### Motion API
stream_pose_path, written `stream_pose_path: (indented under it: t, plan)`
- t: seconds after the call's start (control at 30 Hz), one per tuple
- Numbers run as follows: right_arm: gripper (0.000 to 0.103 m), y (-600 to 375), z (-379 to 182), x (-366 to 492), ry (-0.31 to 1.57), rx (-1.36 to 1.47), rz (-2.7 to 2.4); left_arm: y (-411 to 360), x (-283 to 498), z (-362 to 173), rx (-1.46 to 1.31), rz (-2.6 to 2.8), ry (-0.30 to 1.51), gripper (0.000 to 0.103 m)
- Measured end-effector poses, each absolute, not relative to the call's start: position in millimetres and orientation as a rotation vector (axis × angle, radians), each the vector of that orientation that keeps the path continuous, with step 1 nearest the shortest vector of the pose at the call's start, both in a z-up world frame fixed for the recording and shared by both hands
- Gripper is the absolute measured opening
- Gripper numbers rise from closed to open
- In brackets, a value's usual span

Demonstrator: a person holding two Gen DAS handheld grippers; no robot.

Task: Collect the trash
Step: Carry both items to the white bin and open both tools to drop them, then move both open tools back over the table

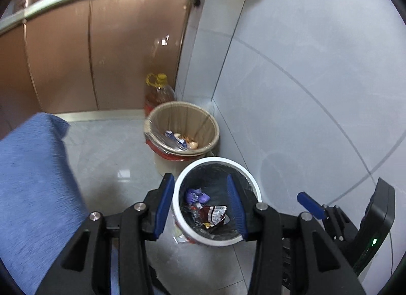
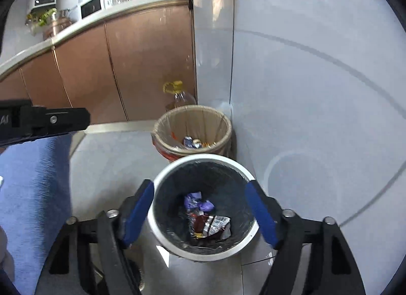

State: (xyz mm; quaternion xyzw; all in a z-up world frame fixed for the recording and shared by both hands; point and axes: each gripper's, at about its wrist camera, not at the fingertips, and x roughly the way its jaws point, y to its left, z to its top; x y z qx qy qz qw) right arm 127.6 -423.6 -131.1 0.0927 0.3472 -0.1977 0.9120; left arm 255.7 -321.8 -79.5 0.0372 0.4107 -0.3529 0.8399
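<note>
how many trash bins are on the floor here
2: a white-rimmed bin with a dark liner nearest the camera, and a beige-lined bin just behind it in the corner by the wall.

Straight below my right tool (image 2: 200, 215) the white bin (image 2: 177, 244) gapes open, only wrappers (image 2: 208, 221) at its bottom. Beyond it the tan bin (image 2: 162, 127) and oil bottle (image 2: 181, 98) block the corner; wall crowds my right, blue cloth (image 2: 33, 193) my left.

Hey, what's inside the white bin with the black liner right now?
The white bin holds a crumpled purple wrapper and a red and silver snack packet on its black liner. Anything beneath them is covered.
</note>
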Motion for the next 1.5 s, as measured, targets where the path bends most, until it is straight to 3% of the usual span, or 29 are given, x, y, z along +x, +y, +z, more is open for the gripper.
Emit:
stream_pose_path:
  t: [0.27, 0.7, 0.83, 1.37, 1.5]
  plan:
    - [0.103, -372, -59, 90, 0.551, 0.131, -0.367, -254, 210, -35, 0.069, -0.729, 0.802, 0.041]
    - [0.103, -298, 40, 17, 0.29, 0.1, -0.231, -135, 145, 31, 0.011, -0.634, 0.65, 0.042]
    - [0.103, -278, 57, -4, 0.254, 0.085, -0.186, -100, 112, 48, 0.031, -0.583, 0.582, 0.054]
    - [0.103, -197, 70, -40, 0.251, 0.026, 0.087, 100, 46, 51, -0.013, -0.294, 0.51, 0.054]
    - [0.103, -183, 69, -39, 0.262, 0.009, 0.139, 138, 39, 47, -0.025, -0.23, 0.503, 0.06]
